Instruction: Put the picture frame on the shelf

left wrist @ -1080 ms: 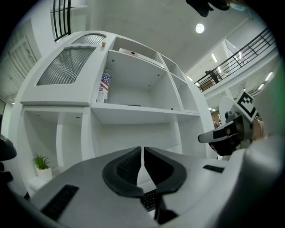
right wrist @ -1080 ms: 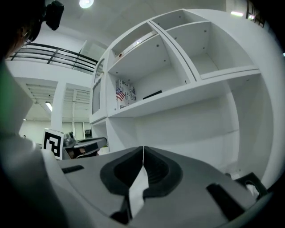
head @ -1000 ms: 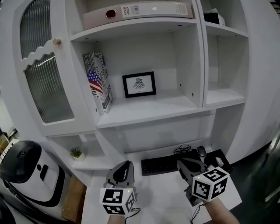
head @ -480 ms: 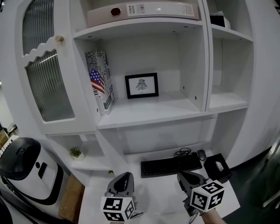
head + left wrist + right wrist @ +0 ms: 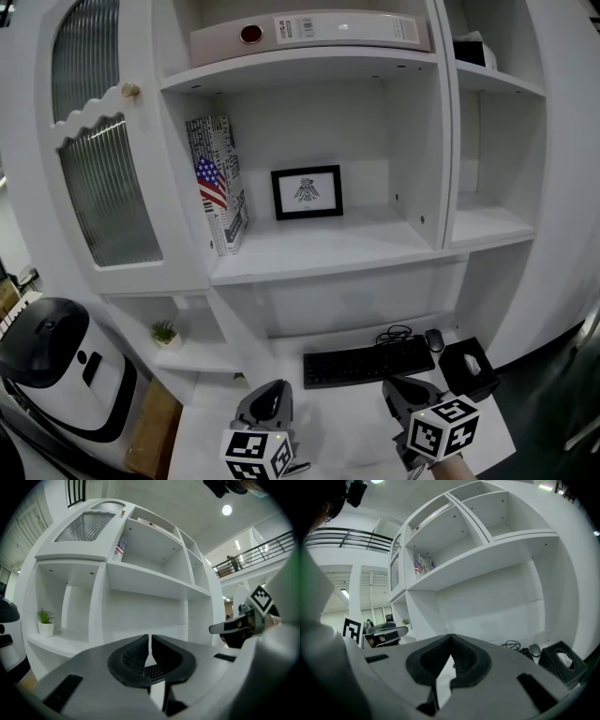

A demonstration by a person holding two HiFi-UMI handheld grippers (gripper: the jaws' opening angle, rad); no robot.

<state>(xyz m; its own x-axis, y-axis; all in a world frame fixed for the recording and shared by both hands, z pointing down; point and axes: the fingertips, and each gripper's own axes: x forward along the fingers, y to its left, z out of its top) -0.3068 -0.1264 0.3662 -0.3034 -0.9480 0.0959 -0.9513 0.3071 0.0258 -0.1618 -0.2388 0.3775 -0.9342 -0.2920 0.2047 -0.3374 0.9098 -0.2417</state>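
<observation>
A small black picture frame (image 5: 307, 192) with a dark emblem stands upright at the back of the middle shelf (image 5: 328, 253). Both grippers hang low over the white desk, well below and in front of that shelf. My left gripper (image 5: 270, 392) is at the bottom left, jaws shut with nothing between them, as the left gripper view (image 5: 149, 645) shows. My right gripper (image 5: 405, 386) is at the bottom right, also shut and empty (image 5: 450, 644). The frame does not show in either gripper view.
A patterned box with a flag print (image 5: 217, 184) leans at the shelf's left. A binder (image 5: 309, 32) lies on the shelf above. A black keyboard (image 5: 367, 362), a mouse (image 5: 434, 339) and a black tissue box (image 5: 469, 368) lie on the desk. A small plant (image 5: 165, 332) sits in the lower left nook.
Both grippers have sunk lower in the head view, towards the bottom edge. The view has tilted so the shelves sit slightly lower. The picture frame has not moved on its shelf.
</observation>
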